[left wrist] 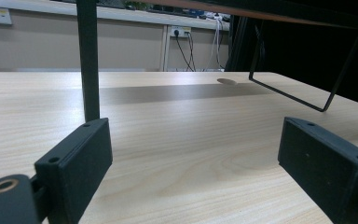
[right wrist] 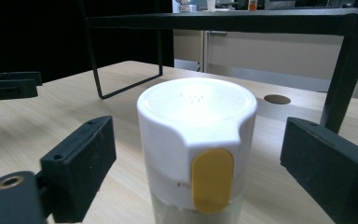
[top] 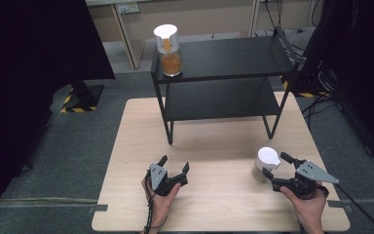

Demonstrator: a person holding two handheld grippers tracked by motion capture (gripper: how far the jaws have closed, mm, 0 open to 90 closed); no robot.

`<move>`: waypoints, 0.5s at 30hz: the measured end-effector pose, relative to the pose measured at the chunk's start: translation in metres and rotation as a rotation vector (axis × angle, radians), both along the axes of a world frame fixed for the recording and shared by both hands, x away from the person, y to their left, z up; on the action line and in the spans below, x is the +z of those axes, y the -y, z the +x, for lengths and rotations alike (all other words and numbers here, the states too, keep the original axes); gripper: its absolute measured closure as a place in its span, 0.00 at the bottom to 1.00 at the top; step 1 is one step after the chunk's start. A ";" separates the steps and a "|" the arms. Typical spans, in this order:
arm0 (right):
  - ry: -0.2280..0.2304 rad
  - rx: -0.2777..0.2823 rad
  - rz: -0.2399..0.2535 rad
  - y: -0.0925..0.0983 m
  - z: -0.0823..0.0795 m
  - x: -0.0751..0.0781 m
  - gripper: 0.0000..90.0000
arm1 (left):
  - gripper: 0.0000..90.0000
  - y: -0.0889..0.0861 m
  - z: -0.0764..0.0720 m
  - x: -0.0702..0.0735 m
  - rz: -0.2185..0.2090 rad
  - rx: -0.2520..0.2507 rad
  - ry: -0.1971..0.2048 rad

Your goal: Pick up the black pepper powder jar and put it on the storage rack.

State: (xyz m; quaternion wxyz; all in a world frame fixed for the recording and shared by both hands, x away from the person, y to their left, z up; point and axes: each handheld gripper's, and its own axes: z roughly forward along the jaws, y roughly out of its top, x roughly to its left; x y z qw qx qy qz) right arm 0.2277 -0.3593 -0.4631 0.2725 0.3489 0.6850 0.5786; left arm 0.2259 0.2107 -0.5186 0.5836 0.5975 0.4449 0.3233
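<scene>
Jar (right wrist: 196, 144): white-lidded, upright on the table (top: 214, 204) near its right front, between the jaws, untouched.
Right gripper (top: 276, 167): jaws apart either side, gaps at both pads.
Left gripper (top: 175, 166): wide, holding nothing.
Risk: uneven closing could push the jar sideways and tip it.
Shelf (top: 224, 58): another jar (top: 168, 51) stands on top.

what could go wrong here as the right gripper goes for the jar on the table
1. The white-lidded jar stands between the jaws of the right gripper with gaps on both sides; if one pad meets it first, the tall jar may tip or slide.
2. The pads sit level with the lid; a grip there might slip or loosen it.
3. The black shelf stands just behind, so a lift could knock its leg. The left gripper is open and apart from the jar.
</scene>
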 end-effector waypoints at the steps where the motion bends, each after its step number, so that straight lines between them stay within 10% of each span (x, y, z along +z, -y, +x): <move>1: 0.001 0.001 -0.002 -0.001 0.002 0.000 0.14 | 0.10 0.000 0.000 0.000 0.001 0.000 0.001; 15: 0.003 0.003 -0.035 -0.010 0.011 -0.003 0.27 | 0.10 0.000 0.000 0.000 0.001 -0.001 0.000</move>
